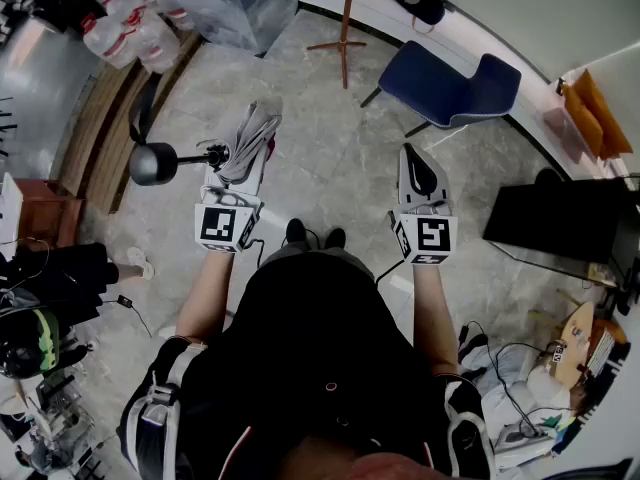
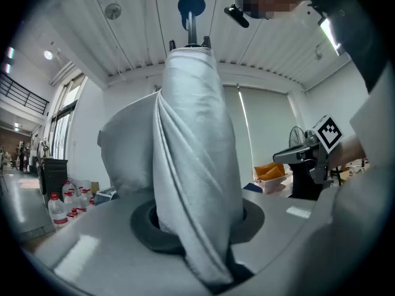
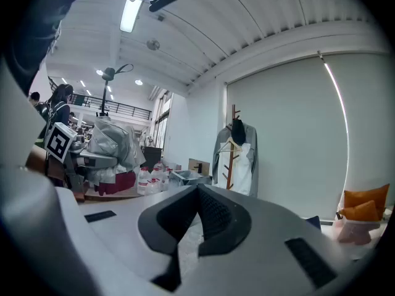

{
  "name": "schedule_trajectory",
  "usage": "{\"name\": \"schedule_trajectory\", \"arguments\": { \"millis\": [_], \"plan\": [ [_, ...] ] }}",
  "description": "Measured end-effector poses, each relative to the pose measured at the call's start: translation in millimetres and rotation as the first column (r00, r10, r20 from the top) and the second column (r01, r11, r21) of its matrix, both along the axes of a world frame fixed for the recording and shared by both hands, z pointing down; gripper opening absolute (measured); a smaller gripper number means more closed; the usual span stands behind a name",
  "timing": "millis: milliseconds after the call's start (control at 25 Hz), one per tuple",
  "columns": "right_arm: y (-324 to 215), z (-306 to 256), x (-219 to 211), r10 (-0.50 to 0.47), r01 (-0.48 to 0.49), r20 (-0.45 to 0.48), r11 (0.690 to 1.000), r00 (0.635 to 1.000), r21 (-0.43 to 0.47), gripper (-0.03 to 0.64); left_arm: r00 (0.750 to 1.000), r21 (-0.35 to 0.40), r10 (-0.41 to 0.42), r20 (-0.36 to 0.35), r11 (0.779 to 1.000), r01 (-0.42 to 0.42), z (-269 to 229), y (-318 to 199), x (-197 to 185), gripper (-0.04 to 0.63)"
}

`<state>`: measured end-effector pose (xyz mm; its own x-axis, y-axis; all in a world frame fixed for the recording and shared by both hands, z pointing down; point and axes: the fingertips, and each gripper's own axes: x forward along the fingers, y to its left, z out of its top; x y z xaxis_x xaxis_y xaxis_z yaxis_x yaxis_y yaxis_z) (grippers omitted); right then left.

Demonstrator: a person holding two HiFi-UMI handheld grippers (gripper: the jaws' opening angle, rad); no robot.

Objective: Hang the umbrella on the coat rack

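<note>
— Left gripper (image 2: 196, 230), state of the jaws?
— Closed on the umbrella (image 2: 191, 134). Its folded grey canopy is clamped between them and fills most of the left gripper view. It stands upright across the jaws, with loose folds bulging to one side.
— And the handle (image 2: 191, 4)?
— Dark round knob on a short shaft, at the upper end in that view. Seen from the head, it juts out to the left of the gripper, above the floor (image 1: 340, 158).
— And the right gripper (image 3: 199, 193)?
— Jaws together at the tips, nothing between them. It is held out ahead of the person (image 1: 320, 348), side by side with the left gripper and well apart from it.
— Where is the rack (image 3: 229, 168)?
— Ahead of both grippers, well apart from the umbrella. Wooden pole with pegs, standing before a pale blind (image 3: 290, 134); a grey and white garment (image 3: 250, 159) hangs on it. The head view shows its foot on the floor, near the wall (image 1: 520, 8).
— Umbrella on the rack?
— Not yet hung. Only the left gripper bears it.
— Surroundings?
— Blue chair (image 1: 450, 83) on the floor to the right of the rack; water bottles (image 1: 130, 23) at far left of the head view.
</note>
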<state>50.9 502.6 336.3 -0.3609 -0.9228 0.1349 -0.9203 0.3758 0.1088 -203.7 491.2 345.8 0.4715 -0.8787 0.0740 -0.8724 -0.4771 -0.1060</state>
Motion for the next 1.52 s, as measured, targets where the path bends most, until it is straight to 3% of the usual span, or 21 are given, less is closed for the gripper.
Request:
{"name": "schedule_trajectory", "arguments": {
  "millis": [1520],
  "plan": [
    [-14, -4, 28, -0.046, 0.046, 0.009, 0.999, 0.999, 0.023, 0.002, 1.000, -0.043, 0.026, -0.006, 0.999, -0.026, 11, -18, 30, 0.114]
  ]
}}
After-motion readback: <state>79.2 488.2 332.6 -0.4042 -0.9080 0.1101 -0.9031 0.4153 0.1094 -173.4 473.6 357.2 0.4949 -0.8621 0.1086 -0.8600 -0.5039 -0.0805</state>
